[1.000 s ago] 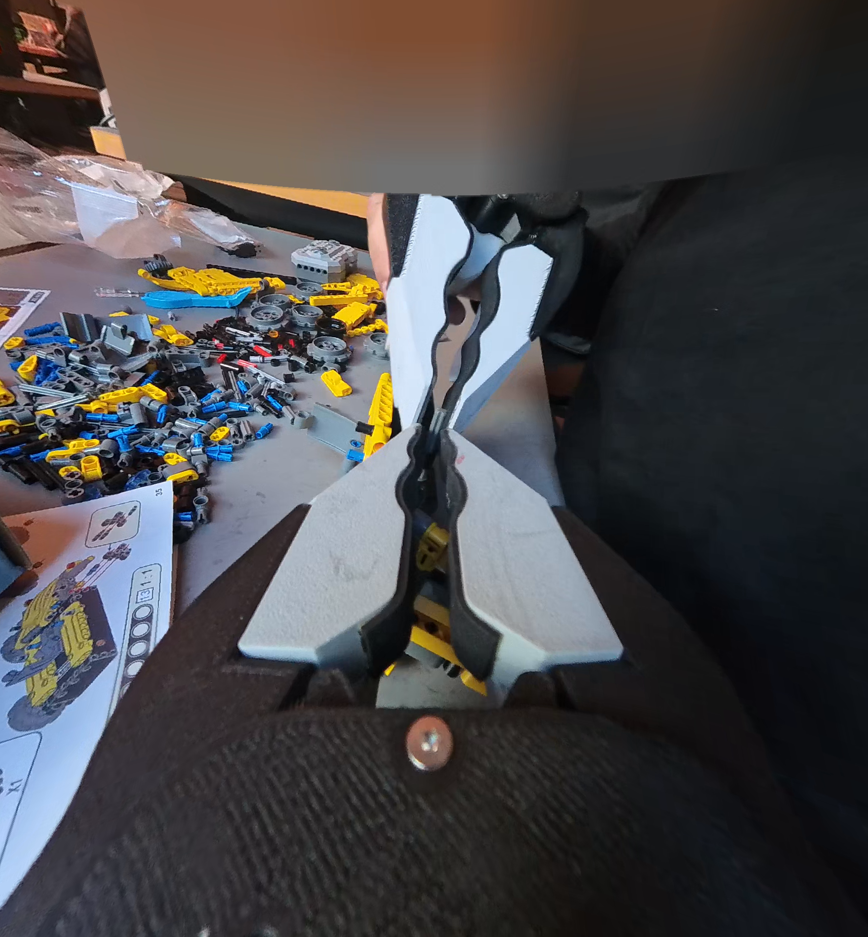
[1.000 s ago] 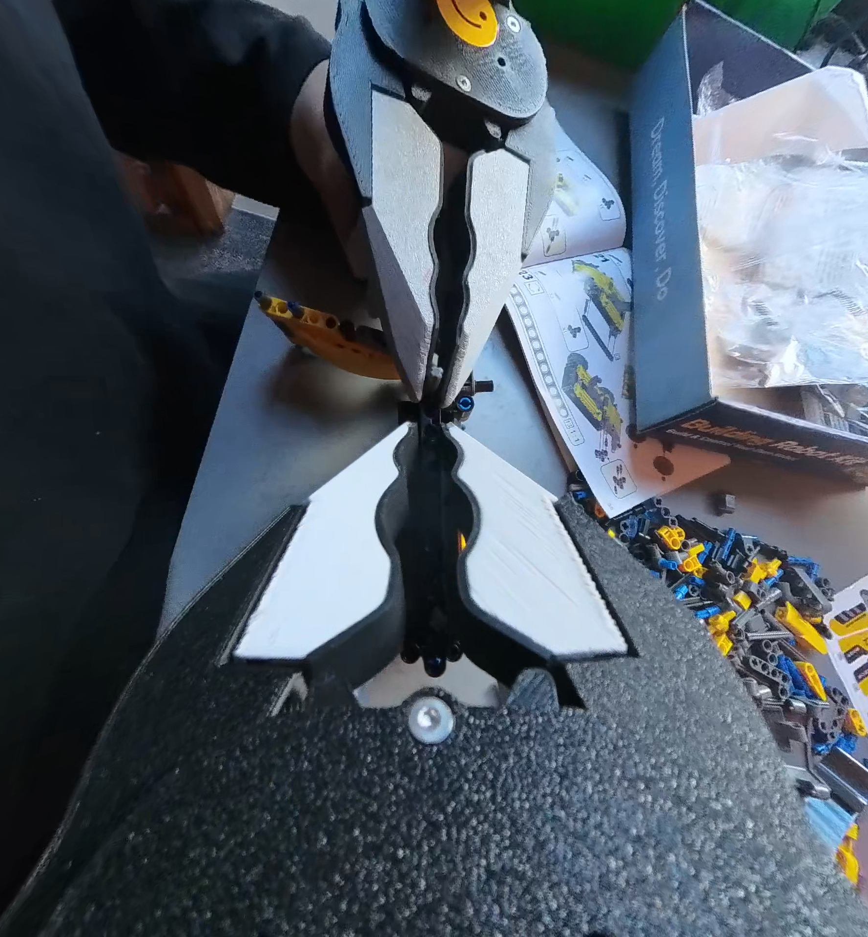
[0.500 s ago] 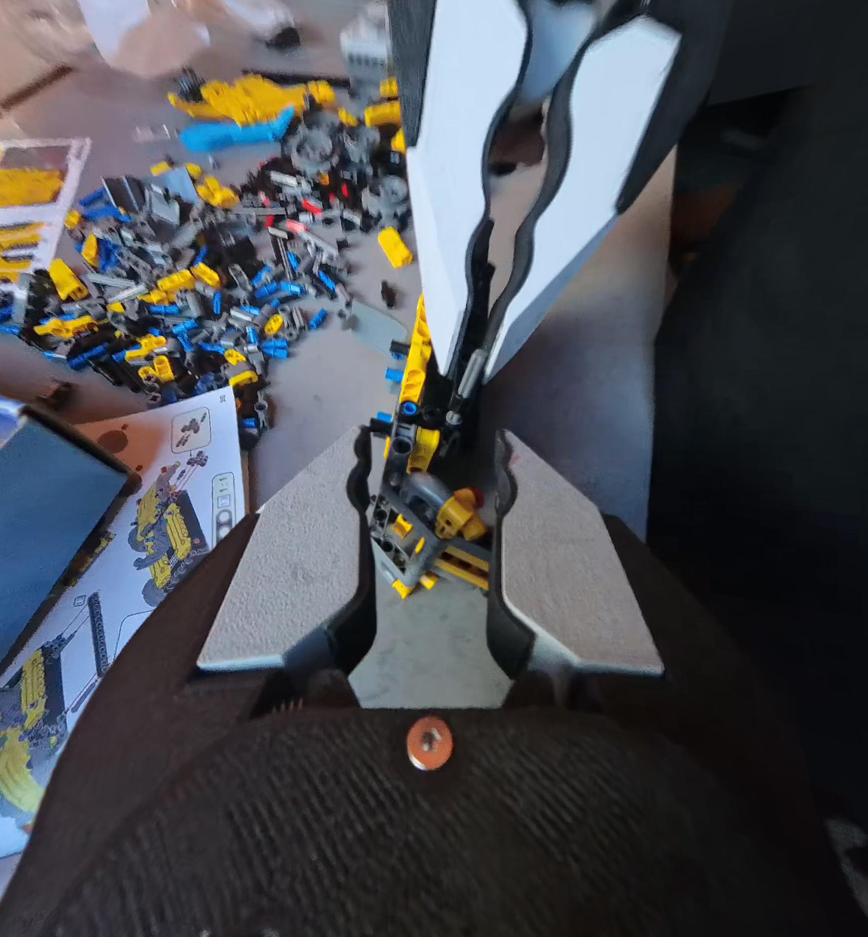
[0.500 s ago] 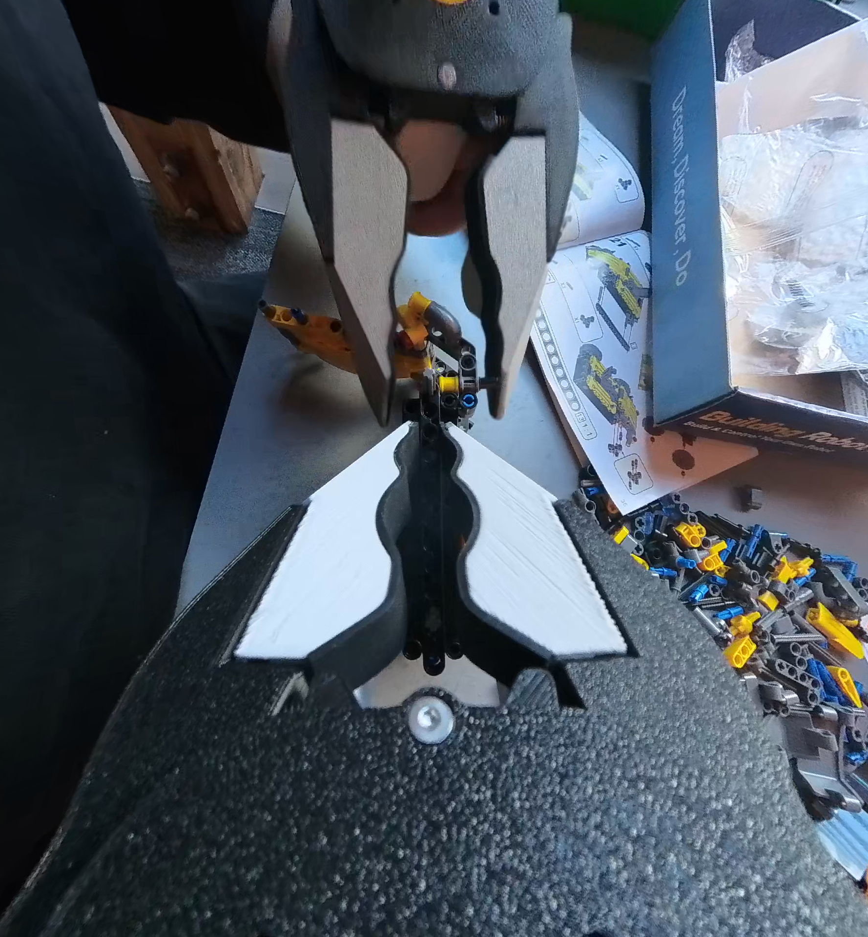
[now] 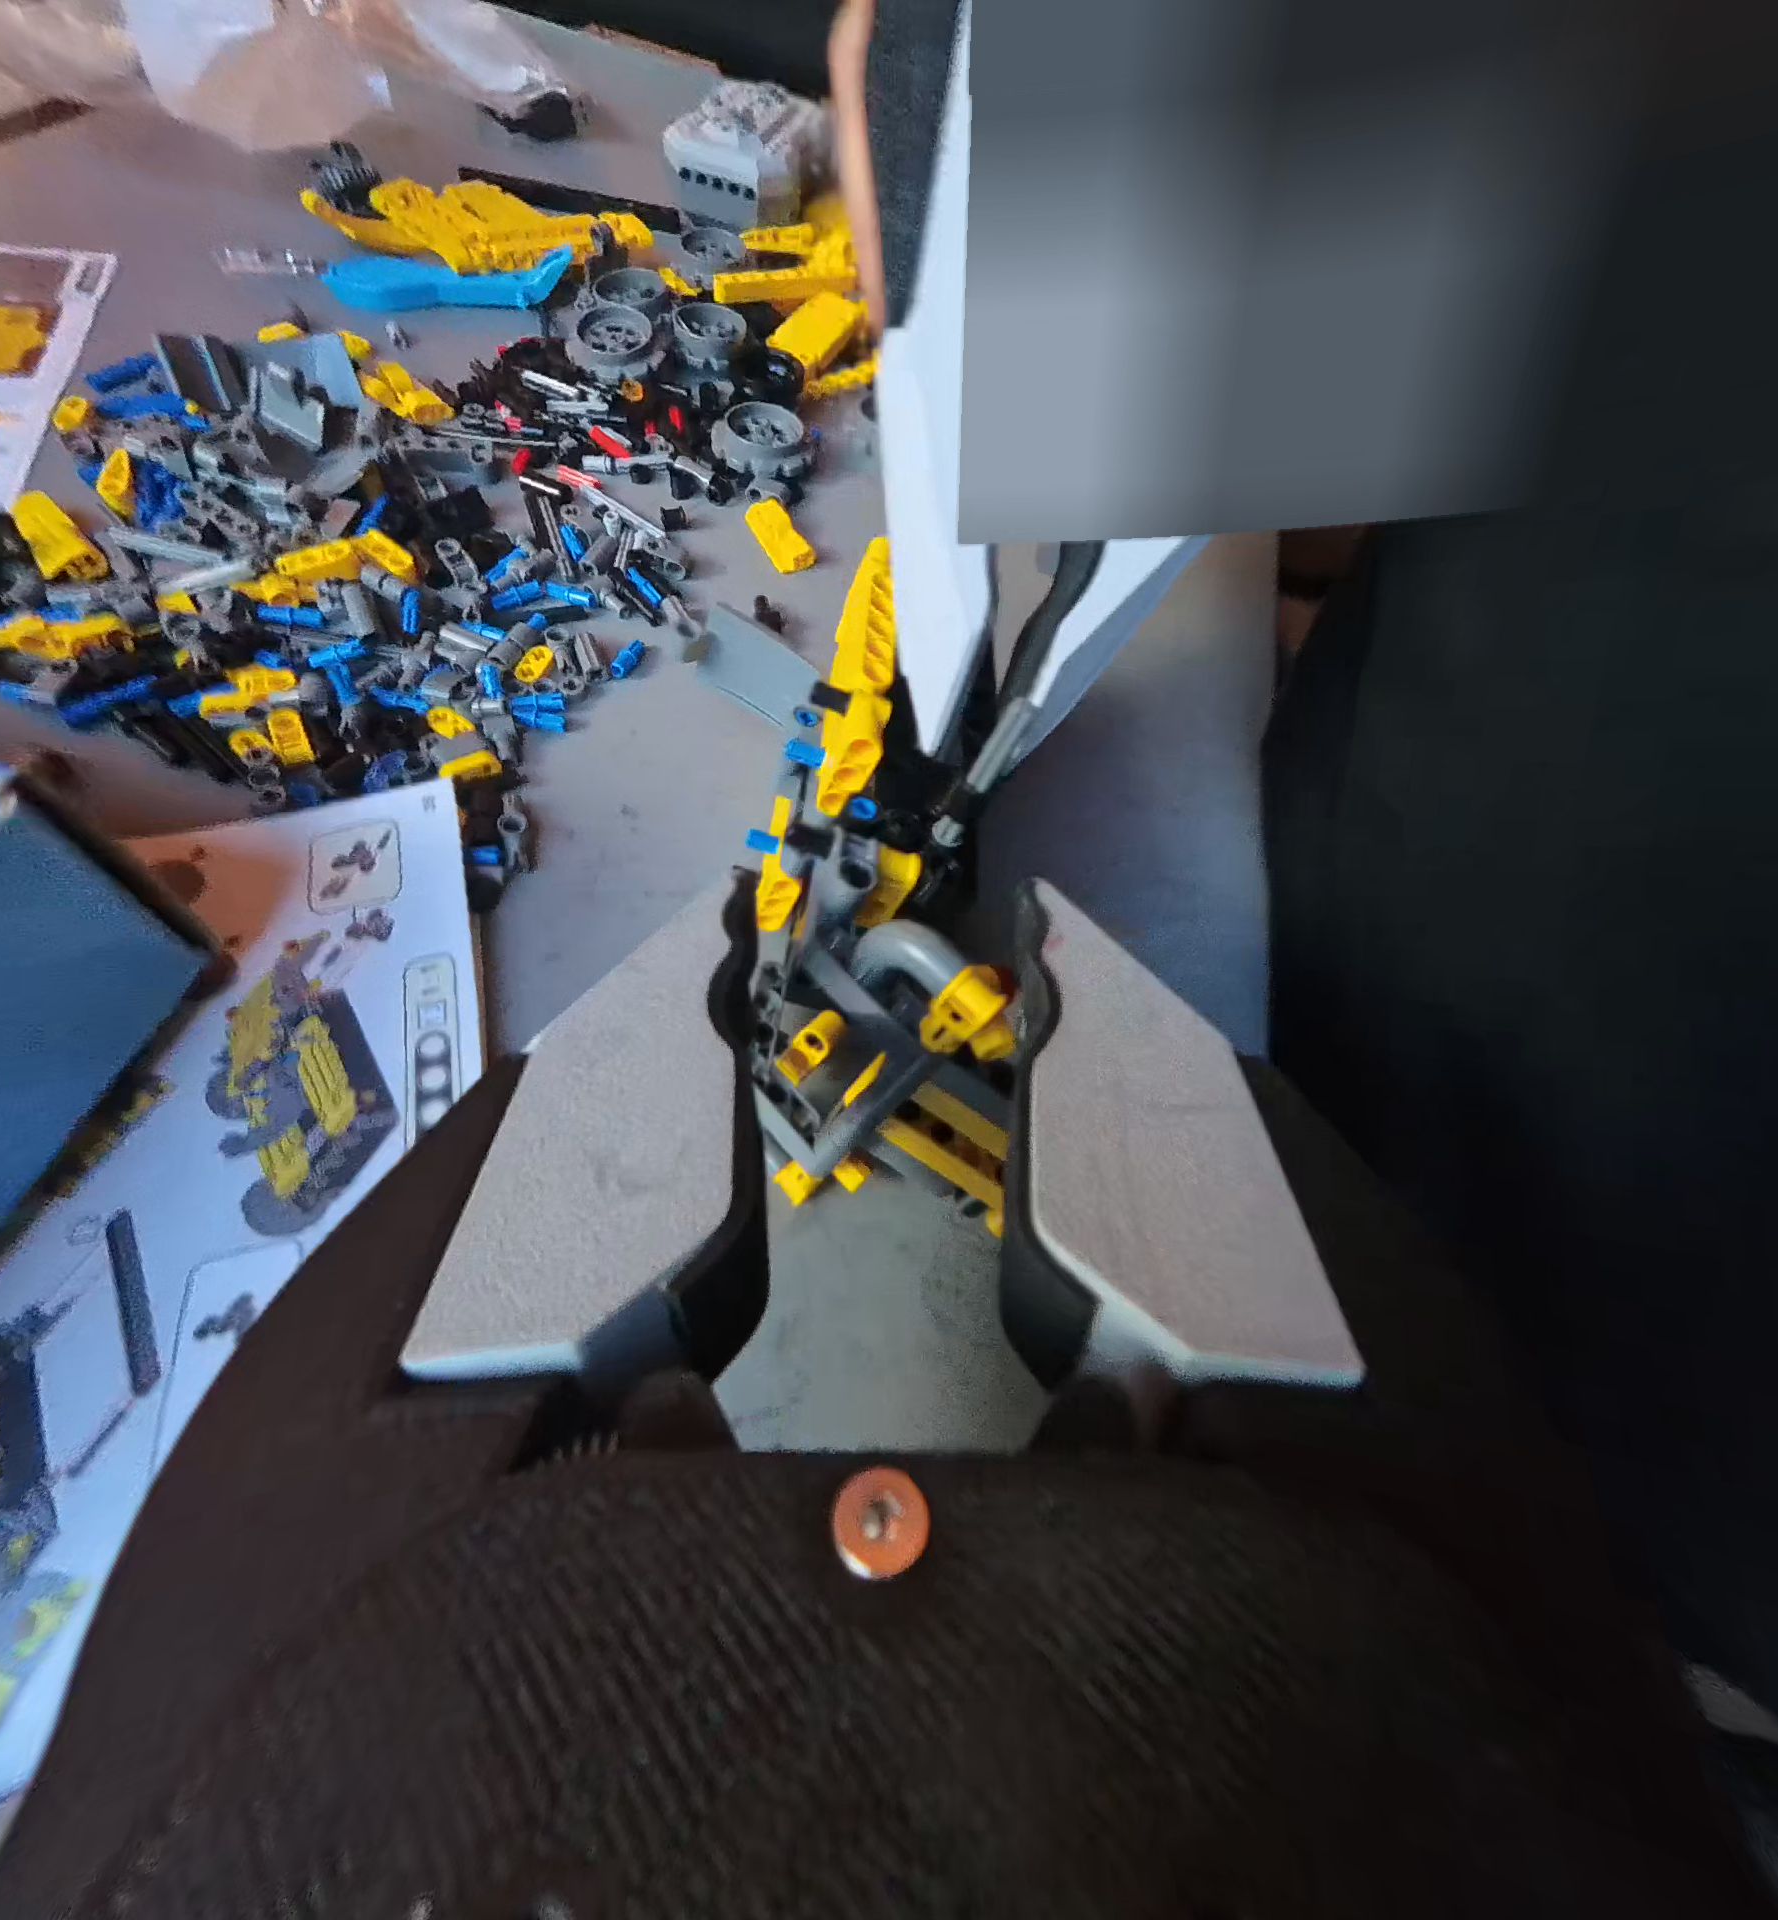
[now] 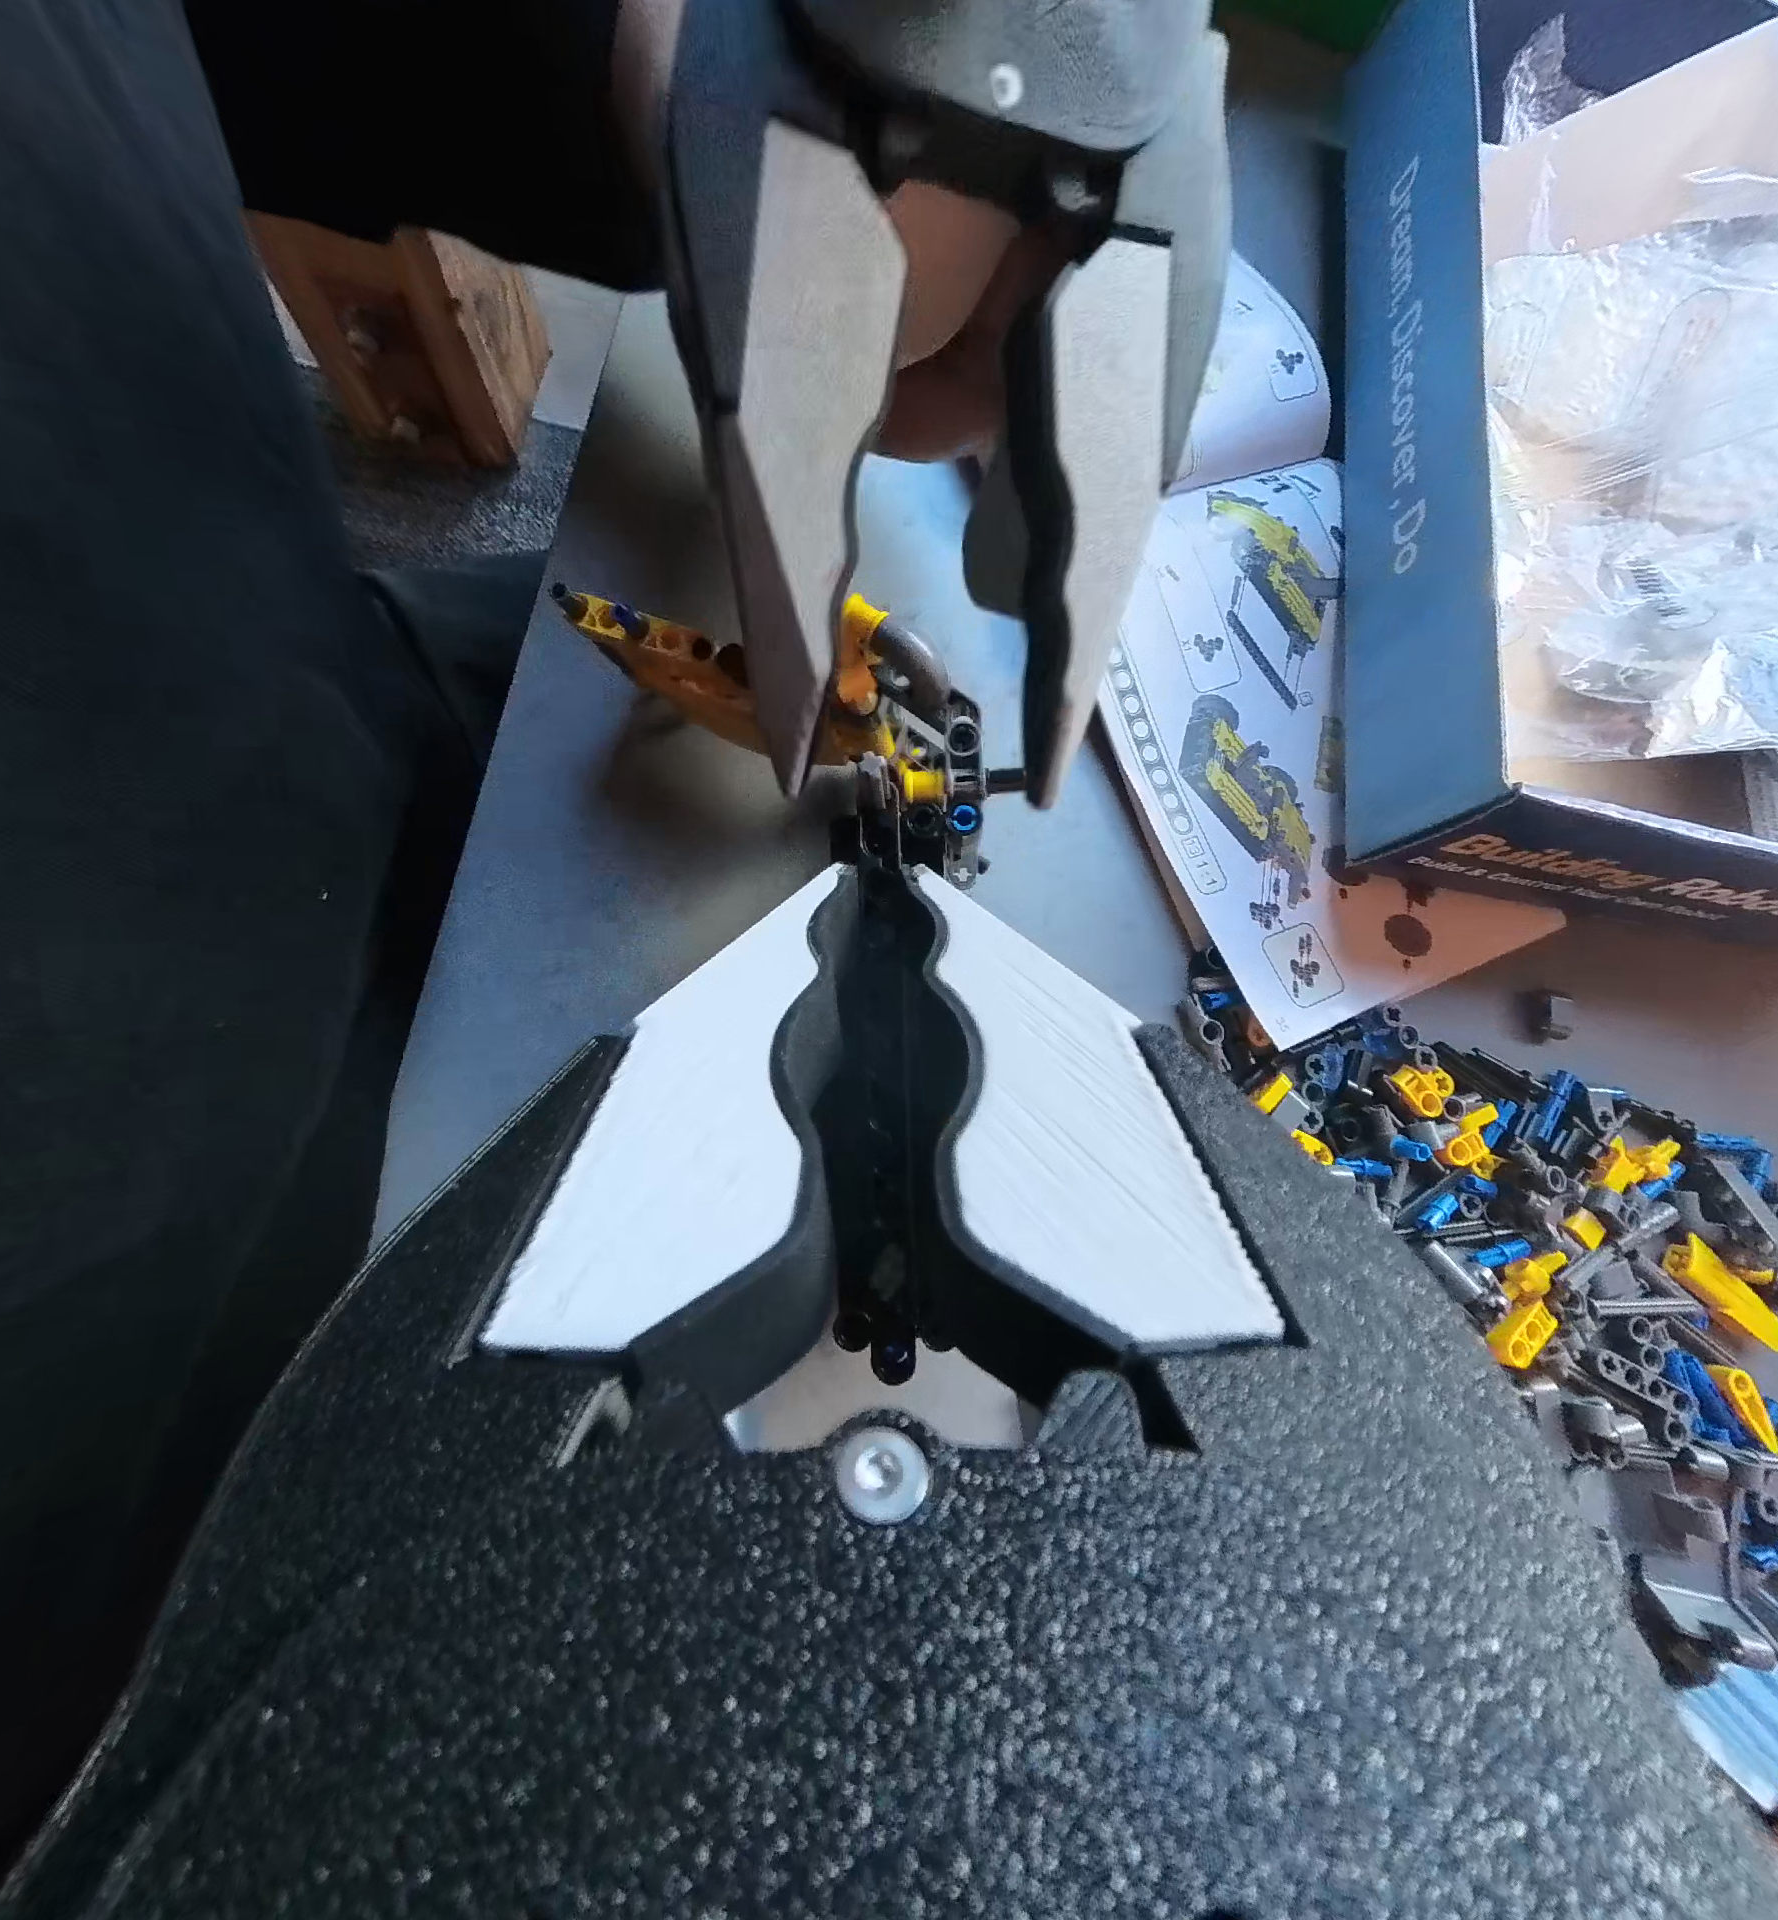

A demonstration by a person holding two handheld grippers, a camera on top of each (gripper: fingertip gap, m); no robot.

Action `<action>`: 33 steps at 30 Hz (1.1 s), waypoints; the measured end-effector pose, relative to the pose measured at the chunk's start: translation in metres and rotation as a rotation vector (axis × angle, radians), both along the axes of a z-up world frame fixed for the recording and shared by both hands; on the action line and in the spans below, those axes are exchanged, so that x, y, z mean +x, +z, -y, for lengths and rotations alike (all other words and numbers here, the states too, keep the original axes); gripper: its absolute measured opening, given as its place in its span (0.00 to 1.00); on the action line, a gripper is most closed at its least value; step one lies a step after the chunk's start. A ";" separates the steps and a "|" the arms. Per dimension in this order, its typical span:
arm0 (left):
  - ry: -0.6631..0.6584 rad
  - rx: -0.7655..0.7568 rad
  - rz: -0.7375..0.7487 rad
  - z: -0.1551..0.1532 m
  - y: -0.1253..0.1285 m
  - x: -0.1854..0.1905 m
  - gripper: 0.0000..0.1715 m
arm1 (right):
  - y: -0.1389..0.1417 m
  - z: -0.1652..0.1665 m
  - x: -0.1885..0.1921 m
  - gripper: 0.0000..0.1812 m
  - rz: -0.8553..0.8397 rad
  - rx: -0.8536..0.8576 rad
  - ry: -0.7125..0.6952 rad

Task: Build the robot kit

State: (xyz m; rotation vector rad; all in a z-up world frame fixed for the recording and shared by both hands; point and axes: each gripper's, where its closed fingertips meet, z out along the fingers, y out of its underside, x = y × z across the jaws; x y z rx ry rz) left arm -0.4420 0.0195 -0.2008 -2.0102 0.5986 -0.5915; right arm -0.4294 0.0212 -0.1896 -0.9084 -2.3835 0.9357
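Note:
A small assembly of yellow, grey and black building parts (image 5: 864, 1049) sits low over the grey table near its edge. My left gripper (image 5: 880, 914) is open, with the assembly between its spread fingers and a gap on each side. My right gripper (image 6: 880, 878) is shut on the black beam end of the assembly (image 6: 911, 727). The black beam runs back between its pads. In the right wrist view the left gripper (image 6: 916, 790) comes down from above and straddles the assembly. In the left wrist view the right gripper (image 5: 968, 727) meets the assembly from the far side.
A pile of loose blue, yellow, grey and black parts (image 5: 345, 582) lies left of the grippers and shows in the right wrist view (image 6: 1539, 1195). An open instruction booklet (image 5: 293, 1091), a dark blue box (image 6: 1415, 416) and plastic bags (image 6: 1674, 416) lie beyond. A person's dark clothing (image 5: 1539, 1039) borders the table edge. My left and right fingertips are right by each other.
My left gripper was shut on the assembly one second ago; it has opened and let go. My right gripper has stayed shut on the black beam.

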 end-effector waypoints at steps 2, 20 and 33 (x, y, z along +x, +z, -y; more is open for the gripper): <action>0.003 -0.074 0.098 0.002 0.002 -0.007 0.32 | 0.000 0.000 0.000 0.04 0.000 -0.003 -0.002; -0.145 -0.450 0.220 0.004 -0.034 0.018 0.57 | 0.000 0.002 0.002 0.04 -0.092 0.023 -0.005; -0.151 -0.465 0.391 0.002 -0.021 0.022 0.57 | -0.002 0.009 0.009 0.05 -0.169 0.157 0.045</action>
